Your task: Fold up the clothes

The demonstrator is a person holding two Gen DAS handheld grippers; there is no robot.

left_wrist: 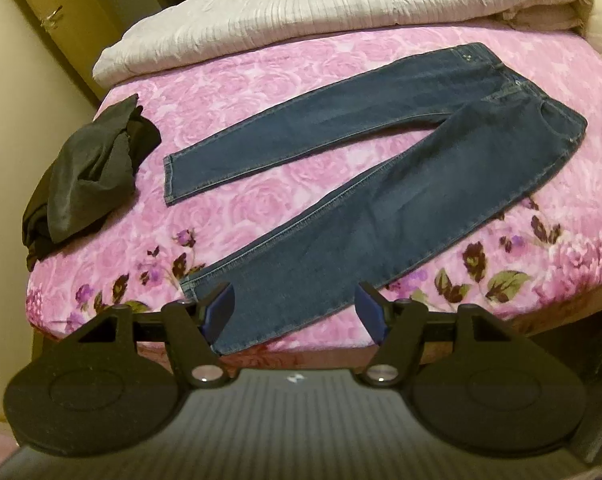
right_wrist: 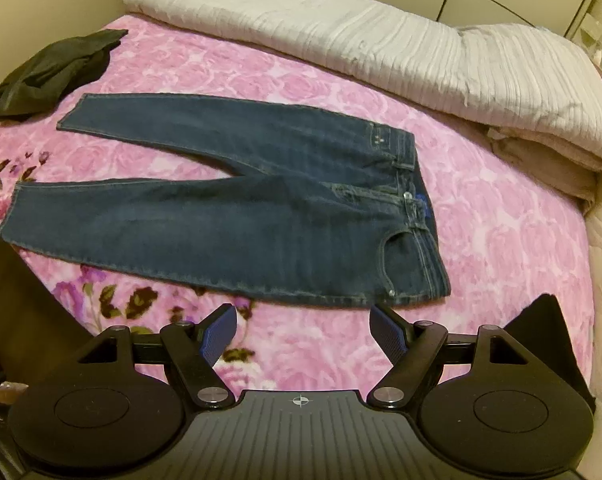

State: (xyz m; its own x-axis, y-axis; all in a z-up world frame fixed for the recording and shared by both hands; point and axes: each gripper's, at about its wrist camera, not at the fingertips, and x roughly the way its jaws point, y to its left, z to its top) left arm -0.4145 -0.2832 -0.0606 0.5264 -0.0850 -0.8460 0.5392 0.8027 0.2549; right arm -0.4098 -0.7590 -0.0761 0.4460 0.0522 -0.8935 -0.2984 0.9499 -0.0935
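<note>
Lying flat, jeans (right_wrist: 237, 216) run sideways, waistband rightward, legs leftward.

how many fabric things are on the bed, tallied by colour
Blue: 1, the flat-spread blue denim jeans
Dark grey-black: 1, the crumpled dark garment pile
White: 1, the folded white ribbed quilt
Pink: 1, the pink rose-print bedspread under them all
Total: 4

A bed with a pink rose-patterned blanket (left_wrist: 285, 80) fills the room; a rolled white ribbed quilt (right_wrist: 401, 52) lies at twelve o'clock. Cream wall (left_wrist: 17, 120) at nine o'clock, warm dim light.
</note>
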